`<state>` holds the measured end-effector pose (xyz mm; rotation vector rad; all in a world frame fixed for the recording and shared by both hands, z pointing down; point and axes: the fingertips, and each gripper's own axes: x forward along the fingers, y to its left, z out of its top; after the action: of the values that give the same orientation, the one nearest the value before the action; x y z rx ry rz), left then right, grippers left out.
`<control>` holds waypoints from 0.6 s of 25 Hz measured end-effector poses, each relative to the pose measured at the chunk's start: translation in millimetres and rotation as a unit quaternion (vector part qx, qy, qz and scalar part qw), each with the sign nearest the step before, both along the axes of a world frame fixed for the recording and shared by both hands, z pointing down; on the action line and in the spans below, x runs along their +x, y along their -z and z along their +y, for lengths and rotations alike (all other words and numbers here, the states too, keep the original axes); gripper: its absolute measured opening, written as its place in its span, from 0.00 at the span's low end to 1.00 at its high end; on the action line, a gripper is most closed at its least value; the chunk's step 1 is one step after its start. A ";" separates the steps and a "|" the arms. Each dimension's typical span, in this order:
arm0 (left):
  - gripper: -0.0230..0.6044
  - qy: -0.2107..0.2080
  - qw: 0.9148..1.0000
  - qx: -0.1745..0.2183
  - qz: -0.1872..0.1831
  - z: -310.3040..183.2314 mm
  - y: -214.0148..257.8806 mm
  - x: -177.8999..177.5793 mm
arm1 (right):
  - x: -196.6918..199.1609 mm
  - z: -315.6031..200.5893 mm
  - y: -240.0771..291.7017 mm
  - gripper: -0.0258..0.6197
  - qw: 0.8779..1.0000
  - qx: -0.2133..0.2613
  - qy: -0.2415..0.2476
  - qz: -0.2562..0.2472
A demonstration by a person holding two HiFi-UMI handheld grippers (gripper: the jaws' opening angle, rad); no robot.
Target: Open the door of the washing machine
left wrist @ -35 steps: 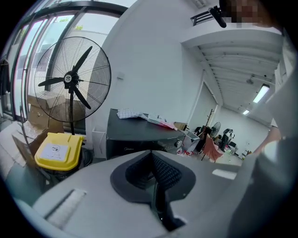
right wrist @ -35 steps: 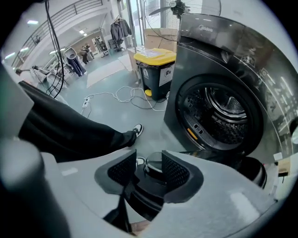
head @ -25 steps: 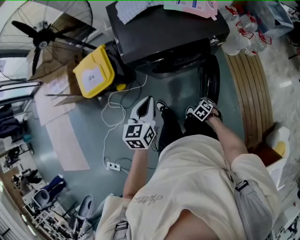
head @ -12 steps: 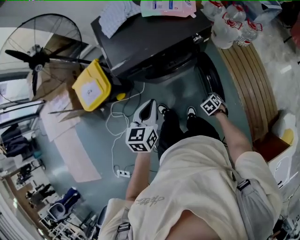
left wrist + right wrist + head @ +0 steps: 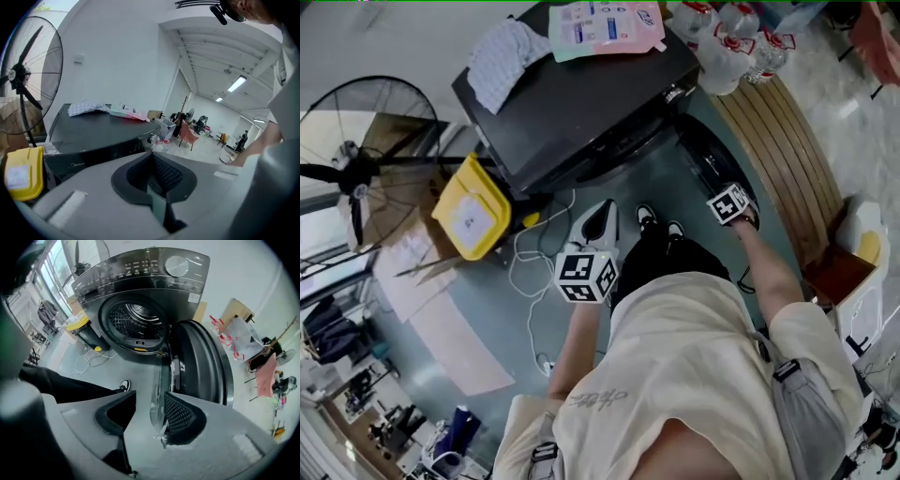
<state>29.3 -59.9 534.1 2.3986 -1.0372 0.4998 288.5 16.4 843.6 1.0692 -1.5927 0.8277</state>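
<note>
Forearm (image 5: 764, 270) extended, right gripper (image 5: 150, 411) at open door (image 5: 201, 362)

Bright, even indoor light; strong fisheye distortion, dark vignetted corners.

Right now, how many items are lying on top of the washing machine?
2 on the washing machine: a checked cloth at the end nearer the fan, a pink-and-blue pouch beside it. Its top looks fully in view.

The washing machine (image 5: 581, 98) door (image 5: 705, 155) stands open, the right claw (image 5: 729, 199) beside its edge.
</note>
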 end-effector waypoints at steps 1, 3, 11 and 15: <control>0.06 -0.009 1.000 0.004 0.001 -8.4 1.6 2.8 | 5.1 -1.2 0.6 0.34 1.000 -0.006 -0.017 0.001; 0.07 -0.025 1.000 0.007 0.004 -24.1 3.1 7.3 | 16.5 2.3 0.7 0.34 0.998 -0.031 -0.055 0.011; 0.07 -0.092 0.995 0.024 0.001 -84.5 10.3 34.5 | 30.0 -36.5 4.6 0.33 0.996 -0.031 -0.086 -0.014; 0.07 -0.100 0.995 0.022 -0.002 -99.2 13.7 52.1 | 57.4 -17.3 10.9 0.33 0.989 -0.092 -0.112 0.012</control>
<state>81.3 -159.1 520.4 2.5563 -0.8216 0.5552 345.9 -0.9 832.7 1.1311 -1.3624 1.0856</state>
